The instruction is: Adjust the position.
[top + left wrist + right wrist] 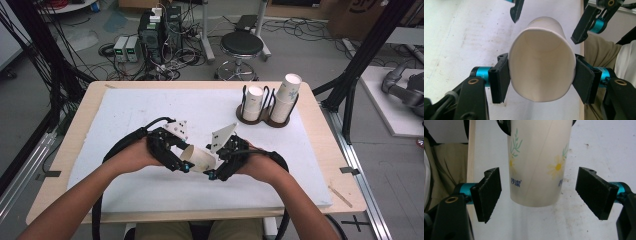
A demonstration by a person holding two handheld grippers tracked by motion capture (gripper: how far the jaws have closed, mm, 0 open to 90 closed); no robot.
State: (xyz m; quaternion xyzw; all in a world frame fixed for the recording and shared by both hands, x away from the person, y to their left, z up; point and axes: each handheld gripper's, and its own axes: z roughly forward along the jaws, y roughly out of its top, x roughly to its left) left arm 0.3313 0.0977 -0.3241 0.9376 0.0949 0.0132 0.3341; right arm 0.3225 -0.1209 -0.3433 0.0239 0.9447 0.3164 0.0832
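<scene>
The left claw (pixel 183 163) pinches a paper cup (pixel 199 158) at its rim, holding it sideways above the near middle of the bench (pixel 100 95). The right claw (pixel 214 170) stands wide open around its base, apart. A handover seems underway; next the right must close.

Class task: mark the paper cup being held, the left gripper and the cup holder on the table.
paper cup (pixel 541 62), left gripper view, inner wall.
left gripper (pixel 183 163), high view, between fingertips.
cup holder (pixel 245 119), high view, base rim.

High view: overhead, facing forward-down on table (pixel 125 107). Gripper views: close-up, opposite ends of shared paper cup (pixel 541 62).
</scene>
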